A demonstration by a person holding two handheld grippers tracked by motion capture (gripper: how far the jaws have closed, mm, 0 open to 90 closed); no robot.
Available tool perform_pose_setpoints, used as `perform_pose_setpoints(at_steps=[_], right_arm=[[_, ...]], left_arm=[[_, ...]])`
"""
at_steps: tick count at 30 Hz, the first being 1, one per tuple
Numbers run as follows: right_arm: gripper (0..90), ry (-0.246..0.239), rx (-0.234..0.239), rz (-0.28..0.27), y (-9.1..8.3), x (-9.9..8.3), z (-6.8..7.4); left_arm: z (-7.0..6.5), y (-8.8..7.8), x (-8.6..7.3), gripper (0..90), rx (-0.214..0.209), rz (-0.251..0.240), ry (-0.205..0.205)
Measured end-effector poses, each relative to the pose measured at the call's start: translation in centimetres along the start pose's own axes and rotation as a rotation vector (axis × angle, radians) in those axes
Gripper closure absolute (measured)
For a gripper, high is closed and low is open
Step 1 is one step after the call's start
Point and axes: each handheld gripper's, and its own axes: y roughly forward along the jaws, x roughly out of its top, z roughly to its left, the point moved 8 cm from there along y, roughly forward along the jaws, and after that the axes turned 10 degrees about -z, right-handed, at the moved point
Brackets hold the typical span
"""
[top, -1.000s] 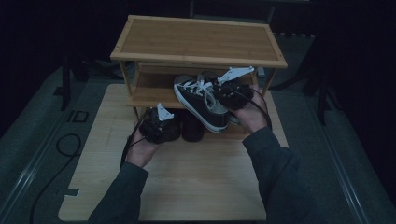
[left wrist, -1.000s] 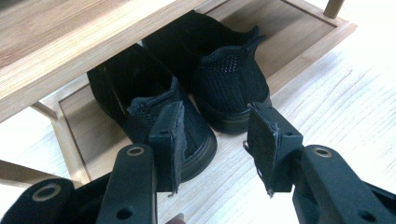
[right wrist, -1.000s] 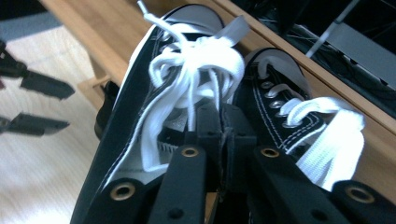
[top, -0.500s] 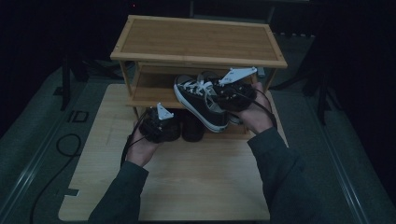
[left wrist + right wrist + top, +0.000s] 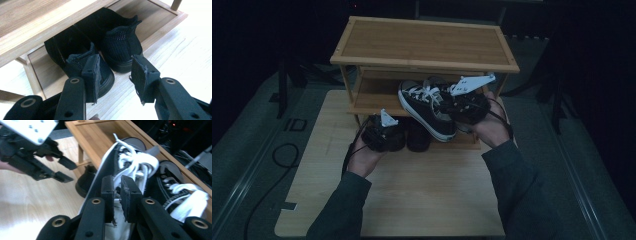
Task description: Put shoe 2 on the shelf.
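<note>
My right gripper (image 5: pixel 117 192) is shut on the side wall of a black sneaker with white laces (image 5: pixel 132 162), holding it tilted in front of the rack's middle shelf (image 5: pixel 372 97); its jaws have just been closing on it. In the high view the sneaker (image 5: pixel 427 107) hangs beside that gripper (image 5: pixel 449 107). A matching sneaker (image 5: pixel 172 187) lies on the shelf behind it. My left gripper (image 5: pixel 113 75) is open just before the heels of two black shoes (image 5: pixel 75 55) (image 5: pixel 120 42) on the bottom shelf, with nothing between its pads.
The wooden shoe rack (image 5: pixel 427 42) stands at the far end of a light wooden board (image 5: pixel 412 185). A cable (image 5: pixel 282 155) loops on the dark floor at the left. My left gripper (image 5: pixel 63 171) also shows in the right gripper view, above a black shoe (image 5: pixel 86 181).
The right hand has shifted slightly with the sneaker in its gripper. The left hand and the black shoes have stayed put.
</note>
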Motion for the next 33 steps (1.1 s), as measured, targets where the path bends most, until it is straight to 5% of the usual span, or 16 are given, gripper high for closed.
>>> perform_pose_setpoints(at_steps=[12, 33], right_arm=[[89.6, -0.015, 0.093, -0.046, -0.6, -0.3, 2.8], [89.8, 0.004, 0.187, 0.017, -0.3, -5.7, 6.1]], left_arm=[[-0.1, -0.2, 0.7, 64.7, -0.015, -0.011, 0.013], [0.4, 0.7, 3.7, 89.1, 0.009, -0.038, 0.027]])
